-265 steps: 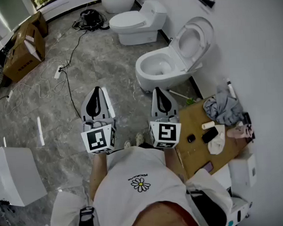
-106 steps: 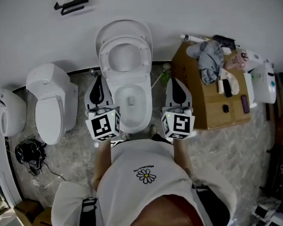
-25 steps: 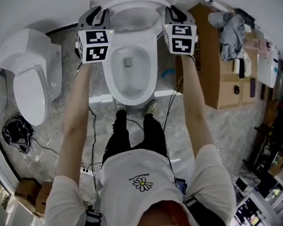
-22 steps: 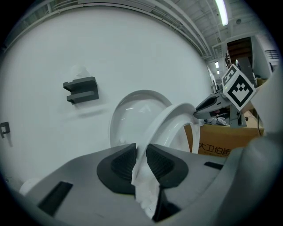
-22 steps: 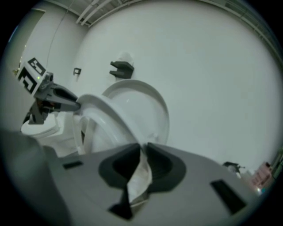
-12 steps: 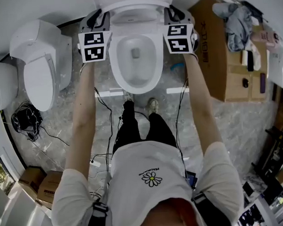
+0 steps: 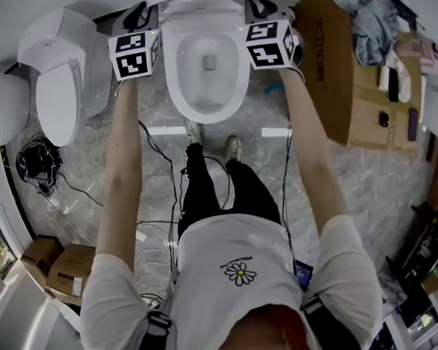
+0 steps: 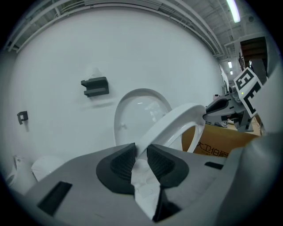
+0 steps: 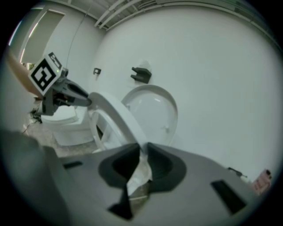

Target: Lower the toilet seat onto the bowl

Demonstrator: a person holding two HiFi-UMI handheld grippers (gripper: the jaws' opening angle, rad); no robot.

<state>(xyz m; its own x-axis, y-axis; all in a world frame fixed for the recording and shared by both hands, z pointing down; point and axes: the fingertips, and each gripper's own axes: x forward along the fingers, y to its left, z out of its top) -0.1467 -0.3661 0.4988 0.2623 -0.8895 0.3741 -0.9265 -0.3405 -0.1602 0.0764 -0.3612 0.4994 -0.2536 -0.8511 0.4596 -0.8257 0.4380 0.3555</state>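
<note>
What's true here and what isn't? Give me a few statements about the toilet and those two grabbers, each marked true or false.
1. The toilet seat lies flat on the bowl. False: it is tilted, raised off the bowl.
2. The lid stands upright against the wall. True.
3. The left gripper is empty. False: the toilet seat's rim sits between its jaws, which are opening.
4. The right gripper has the toilet seat's rim between its jaws. True.

loc: test rm/showroom | evid: 3 toilets (image 7: 205, 117), boxes (image 7: 60, 268), floor cables (image 7: 37, 160)
</note>
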